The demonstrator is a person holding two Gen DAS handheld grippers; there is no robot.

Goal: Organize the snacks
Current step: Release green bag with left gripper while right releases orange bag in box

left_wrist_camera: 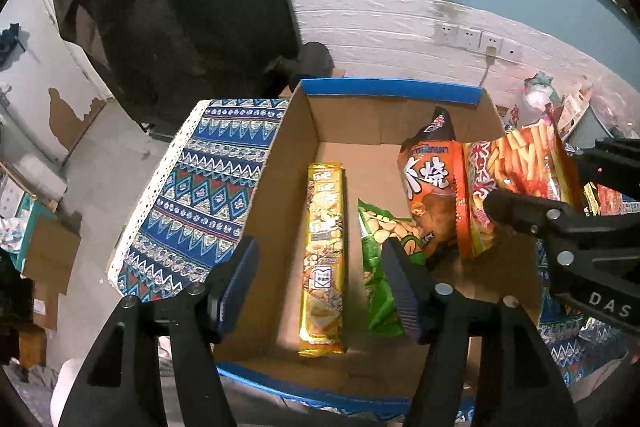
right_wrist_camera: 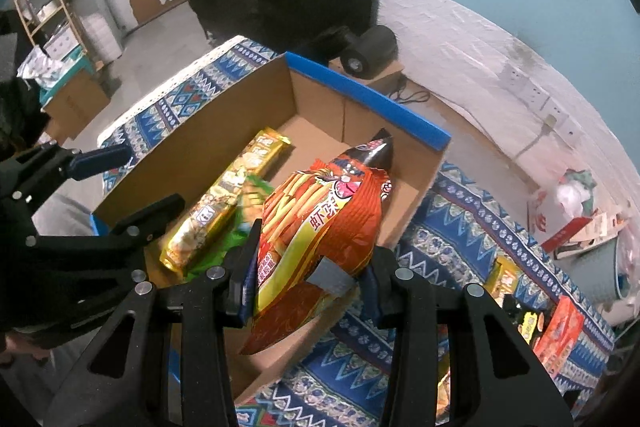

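An open cardboard box with blue rim sits on a patterned cloth. Inside lie a long gold cracker pack, a green snack bag and an orange-brown bag. My right gripper is shut on an orange shrimp-stick bag and holds it over the box's right side. My left gripper is open and empty over the box's near-left part.
The blue patterned cloth covers the table. More snack packs lie on the cloth right of the box. A white bag and clutter stand at the far right. Wall sockets are behind.
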